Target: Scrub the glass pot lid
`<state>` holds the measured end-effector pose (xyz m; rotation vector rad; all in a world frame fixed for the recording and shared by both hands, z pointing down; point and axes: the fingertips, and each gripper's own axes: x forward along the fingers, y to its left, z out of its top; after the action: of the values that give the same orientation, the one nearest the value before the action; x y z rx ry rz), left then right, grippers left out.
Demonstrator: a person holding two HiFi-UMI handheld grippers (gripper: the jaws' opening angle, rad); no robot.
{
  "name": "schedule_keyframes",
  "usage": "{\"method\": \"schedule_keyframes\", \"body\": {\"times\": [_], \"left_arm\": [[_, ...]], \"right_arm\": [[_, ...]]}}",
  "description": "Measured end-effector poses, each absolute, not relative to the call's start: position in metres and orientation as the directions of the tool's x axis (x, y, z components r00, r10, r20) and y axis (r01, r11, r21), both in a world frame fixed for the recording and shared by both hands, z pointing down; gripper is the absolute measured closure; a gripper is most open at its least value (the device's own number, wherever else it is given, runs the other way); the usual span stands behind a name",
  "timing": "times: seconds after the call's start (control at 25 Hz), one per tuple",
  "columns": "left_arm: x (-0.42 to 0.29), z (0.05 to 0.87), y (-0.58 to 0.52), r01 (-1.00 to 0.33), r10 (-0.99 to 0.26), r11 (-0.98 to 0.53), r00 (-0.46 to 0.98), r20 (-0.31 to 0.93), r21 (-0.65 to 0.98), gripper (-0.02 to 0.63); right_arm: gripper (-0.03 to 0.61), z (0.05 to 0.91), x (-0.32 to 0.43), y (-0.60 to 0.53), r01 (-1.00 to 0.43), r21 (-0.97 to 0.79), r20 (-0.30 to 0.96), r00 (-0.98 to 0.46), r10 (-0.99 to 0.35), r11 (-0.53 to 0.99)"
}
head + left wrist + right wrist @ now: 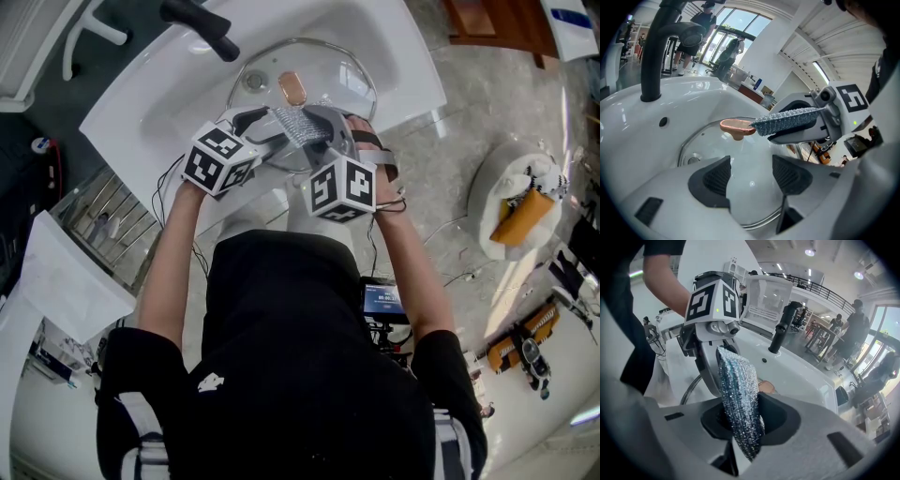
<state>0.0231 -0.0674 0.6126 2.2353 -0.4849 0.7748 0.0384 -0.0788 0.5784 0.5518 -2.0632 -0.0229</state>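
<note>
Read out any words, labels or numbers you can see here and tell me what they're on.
No legible text in any view.
Marker cubes: black-and-white square patterns, no letters.
Small screen at the person's waist: lit, print too small to read.
White mark on the black shirt: a shape, no readable letters.

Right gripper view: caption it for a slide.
Right gripper clamps a silvery scrub pad over the white sink.

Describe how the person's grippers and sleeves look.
The left gripper and right gripper have pale grey bodies with dark ribbed pads. Each carries a white cube printed with black square markers, and black cables trail off. The person wears a black short-sleeved top.
</note>
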Motion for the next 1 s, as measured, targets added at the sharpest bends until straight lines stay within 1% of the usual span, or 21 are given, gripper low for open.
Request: {"method": "schedule_keyframes", "body": {"times": [0.2,0.52,0.8,1.0], "left_arm": [[0.024,0.613,-0.068,-0.532,-0.114,-0.684,0.754,0.647,0.499,0.341],[0.022,0.612,-0.067,-0.542,-0.120,-0.683,0.745,0.657,0.490,0.341],[0.023,0.606,-0.071,-0.567,-0.173,-0.673,0.744,0.645,0.475,0.344],[0.020,0.605,-0.067,-0.567,-0.172,-0.709,0.715,0.678,0.419,0.345]], "right_arm": [[0.495,0.578,0.035,-0.077,-0.389,0.203,0.807,-0.453,-0.379,0.898],[0.495,0.569,0.031,-0.079,-0.458,0.119,0.780,-0.507,-0.368,0.881],[0.497,0.560,0.032,-0.082,-0.512,0.067,0.752,-0.538,-0.381,0.856],[0.497,0.553,0.038,-0.086,-0.573,0.032,0.732,-0.544,-0.410,0.819]]}}
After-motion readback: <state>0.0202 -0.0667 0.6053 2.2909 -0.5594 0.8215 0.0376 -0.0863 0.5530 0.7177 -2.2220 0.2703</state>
